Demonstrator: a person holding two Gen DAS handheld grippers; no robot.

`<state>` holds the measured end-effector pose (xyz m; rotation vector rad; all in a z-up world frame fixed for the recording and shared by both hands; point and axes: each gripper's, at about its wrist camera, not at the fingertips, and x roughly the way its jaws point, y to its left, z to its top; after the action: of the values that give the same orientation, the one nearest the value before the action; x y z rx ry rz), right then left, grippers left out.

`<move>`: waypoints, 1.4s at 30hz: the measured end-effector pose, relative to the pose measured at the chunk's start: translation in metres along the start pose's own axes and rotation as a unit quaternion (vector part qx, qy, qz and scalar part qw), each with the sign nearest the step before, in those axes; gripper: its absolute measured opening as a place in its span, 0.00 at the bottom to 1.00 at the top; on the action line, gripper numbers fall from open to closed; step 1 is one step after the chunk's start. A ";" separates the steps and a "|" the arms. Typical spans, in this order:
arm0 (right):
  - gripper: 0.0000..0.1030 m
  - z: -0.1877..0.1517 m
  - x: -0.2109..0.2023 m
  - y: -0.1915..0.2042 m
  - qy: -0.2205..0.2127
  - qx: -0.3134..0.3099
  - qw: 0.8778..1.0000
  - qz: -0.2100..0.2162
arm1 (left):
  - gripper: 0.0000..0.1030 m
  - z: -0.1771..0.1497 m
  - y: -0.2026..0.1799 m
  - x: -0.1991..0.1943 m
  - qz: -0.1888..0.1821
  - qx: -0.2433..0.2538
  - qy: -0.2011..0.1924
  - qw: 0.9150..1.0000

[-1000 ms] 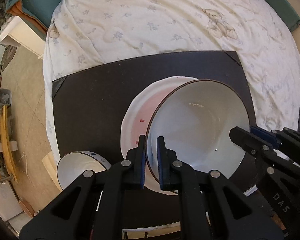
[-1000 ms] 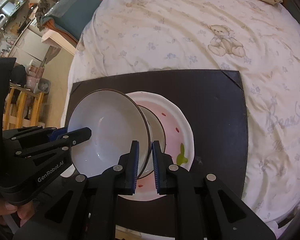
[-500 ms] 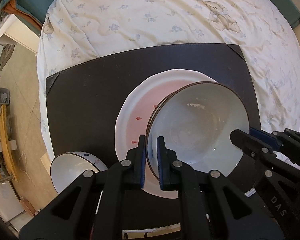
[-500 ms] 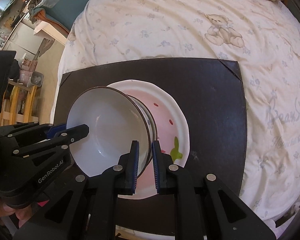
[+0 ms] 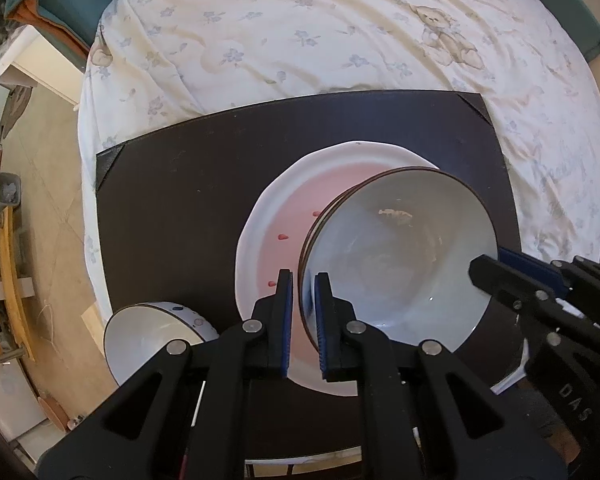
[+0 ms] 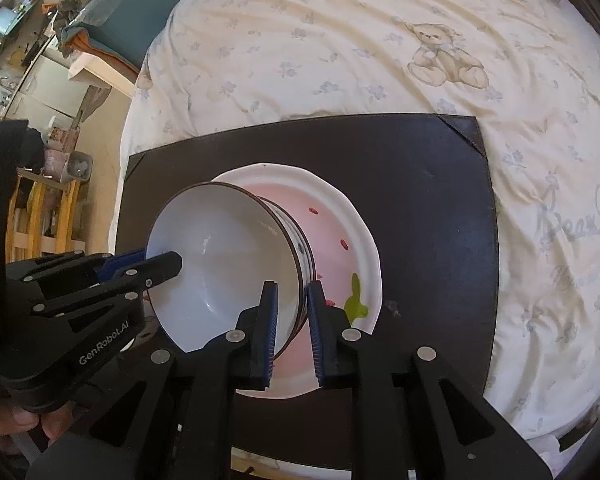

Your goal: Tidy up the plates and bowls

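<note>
Nearest the lens in the left wrist view, the left tool (image 5: 301,312) has its two blue-padded fingers (image 5: 286,320) set close on either side of the near-left rim of a large white bowl (image 5: 404,264), narrowed onto the rim, though whether the pads press the rim or have just slackened cannot be told. The right tool (image 6: 290,320) does the same on the opposite rim, its fingers (image 6: 269,328) straddling the edge with a small gap showing on the outer side. Two grips on opposite edges look like a way to keep a wide, slippery bowl level while it is lowered. The large white bowl sits nested in a second bowl (image 6: 305,248) of like size with a dark rim and blue spots on its outer wall, and both rest on a pink-centred plate (image 5: 284,216) with small red marks and a green motif (image 6: 354,300). The top bowl holds nothing but a faint smear near its far wall. To the near left, a small patterned bowl (image 5: 156,336) stands apart and empty at the edge of the dark mat (image 5: 180,184), probably next for the stack. The mat lies on a bed (image 5: 300,32) with a teddy-bear quilt, and beyond that a teal cushion (image 5: 64,4).
</note>
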<state>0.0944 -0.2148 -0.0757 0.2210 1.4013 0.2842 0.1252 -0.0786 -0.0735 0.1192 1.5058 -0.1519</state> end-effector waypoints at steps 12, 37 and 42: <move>0.19 -0.001 -0.013 -0.004 -0.015 0.005 1.000 0.002 | 0.47 -0.012 0.008 -0.024 0.028 -0.001 -0.042 0.999; 0.68 -0.026 -0.041 0.022 -0.063 0.010 0.996 0.064 | 0.61 -0.069 0.100 -0.072 -0.005 -0.050 -0.146 0.988; 0.68 -0.034 -0.031 0.052 -0.043 0.004 0.992 0.119 | 0.61 -0.080 0.126 -0.055 0.001 -0.071 -0.118 0.990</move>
<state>0.0529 -0.1766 -0.0355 0.4029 1.2924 0.4607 0.0653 0.0612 -0.0259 -0.0118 1.2747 -0.0537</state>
